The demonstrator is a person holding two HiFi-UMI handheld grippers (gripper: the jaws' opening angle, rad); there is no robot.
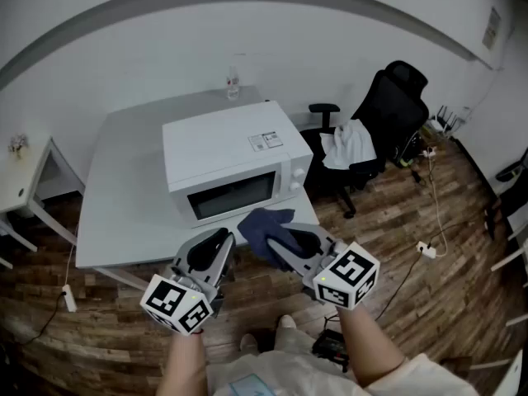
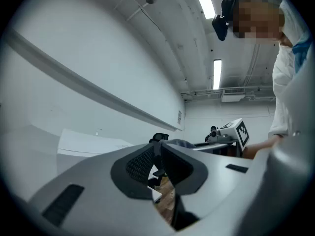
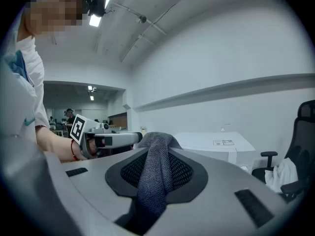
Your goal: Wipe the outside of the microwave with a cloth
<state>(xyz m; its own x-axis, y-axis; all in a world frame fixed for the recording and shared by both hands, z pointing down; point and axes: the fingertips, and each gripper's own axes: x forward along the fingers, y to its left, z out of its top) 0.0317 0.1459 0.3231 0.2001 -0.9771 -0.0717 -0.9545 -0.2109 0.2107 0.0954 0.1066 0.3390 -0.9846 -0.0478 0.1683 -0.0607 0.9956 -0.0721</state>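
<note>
- Right gripper (image 1: 285, 250) is clamping a bunched blue-grey knit cloth (image 1: 262, 223).
- Left gripper (image 2: 158, 149) is sitting closed, empty.
- Boxy white microwave (image 1: 231, 159) is resting on smooth grey tabletop (image 1: 132, 196).

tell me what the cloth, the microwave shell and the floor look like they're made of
Cloth: knitted or woven textile, dark blue-grey and matte. Its fine looped texture shows, and it drapes limply.
Microwave: smooth white shell, probably painted sheet metal, possibly plastic, going by the flat panels and soft sheen.
Floor: wood or wood-look laminate, going by the brown plank pattern. I cannot tell which.
</note>
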